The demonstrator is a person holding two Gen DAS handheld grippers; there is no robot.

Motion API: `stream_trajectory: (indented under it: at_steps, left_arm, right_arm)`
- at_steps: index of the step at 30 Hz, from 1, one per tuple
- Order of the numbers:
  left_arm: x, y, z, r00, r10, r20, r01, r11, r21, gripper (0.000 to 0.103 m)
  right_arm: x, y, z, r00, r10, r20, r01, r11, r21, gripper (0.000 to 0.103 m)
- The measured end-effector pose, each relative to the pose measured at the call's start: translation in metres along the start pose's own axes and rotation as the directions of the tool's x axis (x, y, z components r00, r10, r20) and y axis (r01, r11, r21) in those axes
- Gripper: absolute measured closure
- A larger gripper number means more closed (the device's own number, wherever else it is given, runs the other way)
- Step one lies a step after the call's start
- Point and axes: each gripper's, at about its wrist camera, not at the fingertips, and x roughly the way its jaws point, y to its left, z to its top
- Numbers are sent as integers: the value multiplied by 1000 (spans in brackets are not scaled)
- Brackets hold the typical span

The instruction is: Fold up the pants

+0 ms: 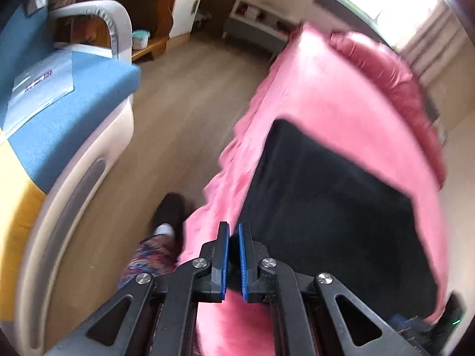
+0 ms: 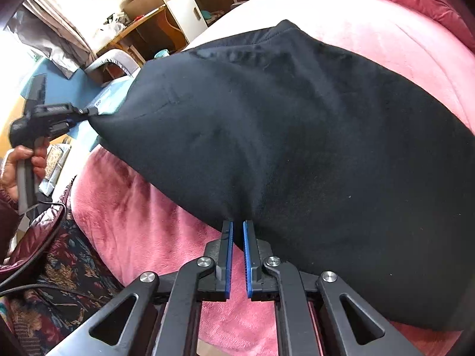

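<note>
The black pants [image 2: 297, 133] lie spread on a pink blanket [image 2: 142, 207] that covers a bed. My right gripper [image 2: 238, 225] is shut on the pants' near edge, and the cloth puckers toward its blue pads. My left gripper [image 2: 91, 112], held by a person's hand, is shut on the pants' left corner and holds that corner above the blanket. In the left wrist view the pants [image 1: 326, 192] stretch away on the blanket [image 1: 326, 83]. There my left gripper [image 1: 233, 227] has its jaws nearly together at the cloth's near corner, and the pinched cloth itself is hard to make out.
A darker pink pillow or quilt [image 1: 386, 68] lies along the bed's far side. Left of the bed is wooden floor [image 1: 178, 103] with the person's foot [image 1: 169, 210] on it. Beyond the floor stand a blue and yellow couch [image 1: 74, 112] and a wooden desk [image 1: 142, 14].
</note>
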Motion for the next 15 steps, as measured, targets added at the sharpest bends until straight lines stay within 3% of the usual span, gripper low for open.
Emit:
stream_trajectory:
  at_steps: [5,6,7,10,13,15]
  left_arm:
    - [20,8,-11,988,131,-83,-130,991,19,97]
    - [20,14,-11,988,123,-99,-124,992,-13,95]
    - [16,20,-10,989,113,-100,-118,992,-49,86]
    - [-8,24,-3,990,134,-34,-136,987,-84,83]
    - [-36,8,4,978,186,97,-182,982,-40,83]
    - [-51,-14,6,976,140,166,-145,989,19,83]
  right_arm:
    - [1,-5,1,999,30,-15,-30,999,10,95]
    - [1,-7,1,999,39,-19,-39,999,15,95]
    - [1,-11,2,998,56,-21,-55,998,20,94]
    - [-8,-19,6,995,102,-14,-101,994,39,88]
    - [-24,-27,18,989,141,44,-144,988,57,80]
    - [-34,-35,33,987,138,86,-144,987,70,79]
